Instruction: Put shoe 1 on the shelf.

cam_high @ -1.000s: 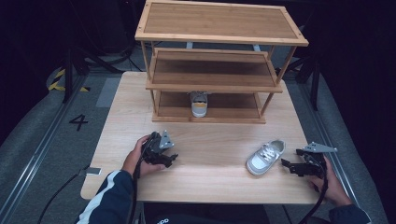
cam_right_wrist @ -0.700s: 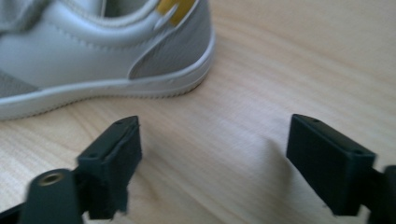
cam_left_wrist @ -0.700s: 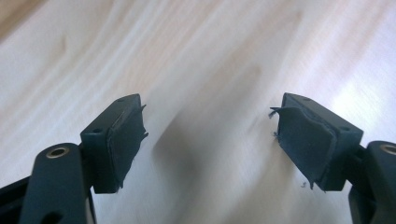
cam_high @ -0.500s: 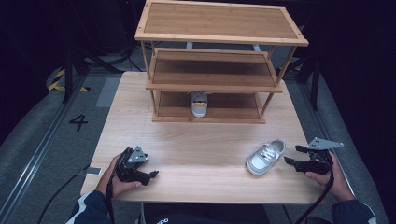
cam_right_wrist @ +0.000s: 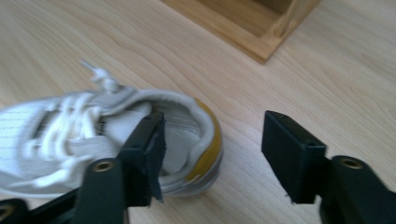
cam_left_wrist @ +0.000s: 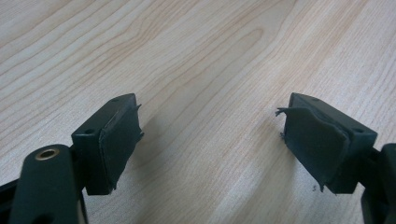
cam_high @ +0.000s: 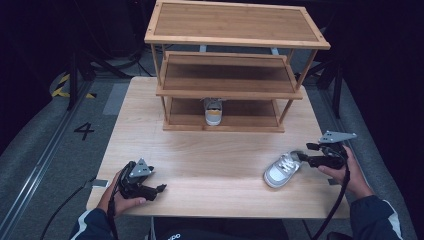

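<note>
Left tongs [cam_high: 159,189] down at the near-left corner of the worktop [cam_high: 210,150], jaws spread wide over bare wood, nothing between them. Right tongs [cam_high: 302,157] over at the right edge, jaws also wide open, not clamped on anything yet; in the right gripper view one jaw sits just at the heel opening of a white sneaker [cam_high: 281,170], the other out past the yellow-trimmed heel. Sneaker flat on its sole near the right front of the worktop, toe pointing toward the near edge, laces loose. Further back, a three-tier bamboo shoe rack [cam_high: 235,65], with a second matching sneaker [cam_high: 213,111] parked on the bottom shelf, heel facing out.
</note>
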